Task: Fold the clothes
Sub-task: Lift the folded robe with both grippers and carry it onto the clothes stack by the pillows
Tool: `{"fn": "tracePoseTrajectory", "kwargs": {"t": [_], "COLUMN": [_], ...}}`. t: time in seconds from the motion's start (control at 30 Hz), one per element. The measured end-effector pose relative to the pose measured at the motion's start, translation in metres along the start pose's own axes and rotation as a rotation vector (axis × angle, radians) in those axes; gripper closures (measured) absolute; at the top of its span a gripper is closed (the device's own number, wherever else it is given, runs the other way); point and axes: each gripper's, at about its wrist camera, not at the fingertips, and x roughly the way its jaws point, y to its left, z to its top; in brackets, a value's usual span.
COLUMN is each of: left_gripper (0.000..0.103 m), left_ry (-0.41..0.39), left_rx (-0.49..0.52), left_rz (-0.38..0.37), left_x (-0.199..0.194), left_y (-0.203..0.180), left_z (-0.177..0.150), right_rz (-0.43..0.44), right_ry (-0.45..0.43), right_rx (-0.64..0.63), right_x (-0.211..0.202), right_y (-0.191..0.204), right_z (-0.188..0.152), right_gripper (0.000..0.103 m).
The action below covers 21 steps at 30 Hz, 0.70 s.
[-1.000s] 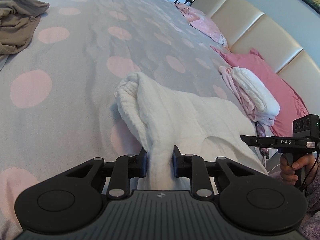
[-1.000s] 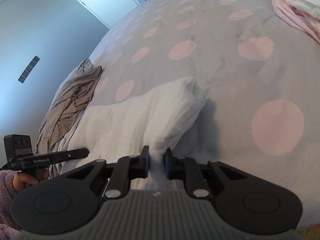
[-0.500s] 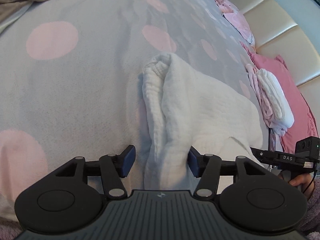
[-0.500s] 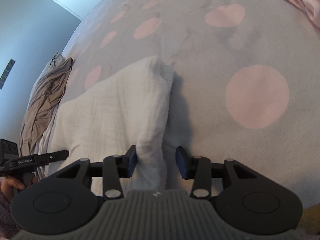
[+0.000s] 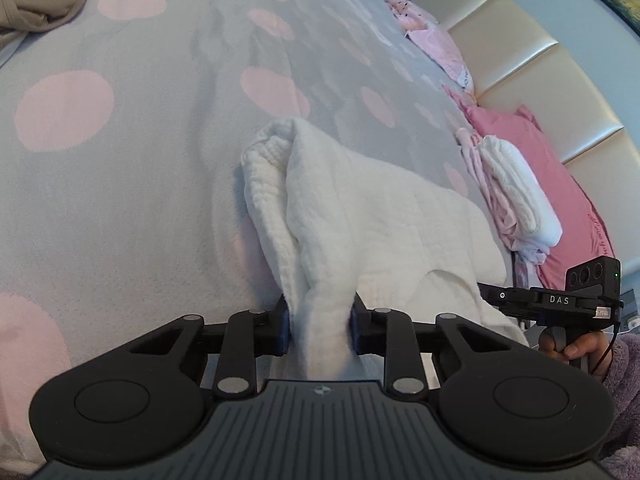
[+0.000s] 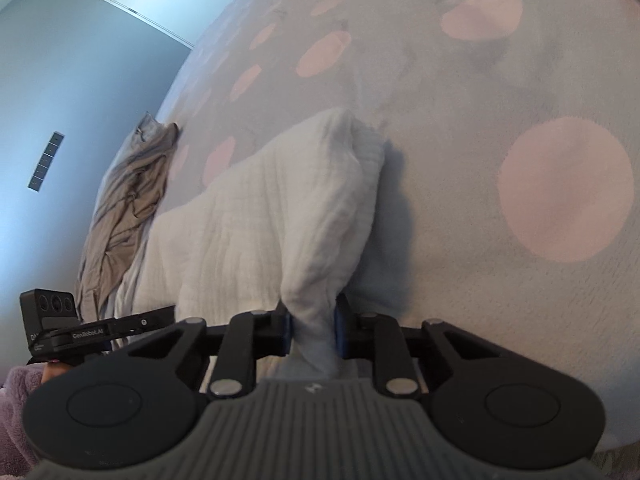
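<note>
The left hand-held gripper (image 5: 319,330) is clamped on a bunched corner of a white cloth (image 5: 360,220), its two fingers pressed against the gathered fabric from both sides. The right hand-held gripper (image 6: 312,330) is likewise clamped on another gathered corner of the same white cloth (image 6: 256,220), with the fabric pinched into a narrow neck between the fingers. From each grip the cloth spreads forward and lies on the bed (image 5: 120,200), folded over itself so that a thick, layered edge shows at its far end. The bed cover is grey with large pale pink dots. In the left view the other hand-held gripper appears at the right edge, held by a hand (image 5: 580,350) in a fuzzy purple sleeve (image 5: 624,364). Beyond the cloth, near the headboard (image 5: 540,64), a stack of folded clothes (image 5: 512,192) in white and pink rests against a pink pillow (image 5: 560,184), well apart from the cloth being held. More pink clothes (image 5: 436,46) lie farther along the headboard. A crumpled brown garment (image 6: 128,200) lies near the bed's far side, apart from the white cloth, and it also shows at the top left corner of the left view.
</note>
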Motion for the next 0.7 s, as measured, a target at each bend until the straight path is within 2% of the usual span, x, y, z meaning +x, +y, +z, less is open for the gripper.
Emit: {"fn": "tracePoseTrajectory", "kwargs": {"t": [0.17,0.4,0.7], "left_gripper": [0.081,0.082,0.082], "left_ry": [-0.043,-0.085,-0.153], "left_rx": [0.045,0.039,0.089], "left_rz": [-0.065,-0.088,-0.167], "left_x": [-0.013,-0.021,-0.019], "left_y": [-0.021,-0.036,-0.088], "left_z": [0.010,0.029,0.075], "right_rz": [0.030,0.039,0.036], "right_ry": [-0.055,-0.090,-0.145], "right_rx": [-0.033,-0.074,-0.094], "right_x": [-0.019,-0.038,-0.087], "right_y": [0.014,0.030,0.040], "right_z": [0.004,0.022,0.069], "right_gripper": [0.083,0.083,0.083]}}
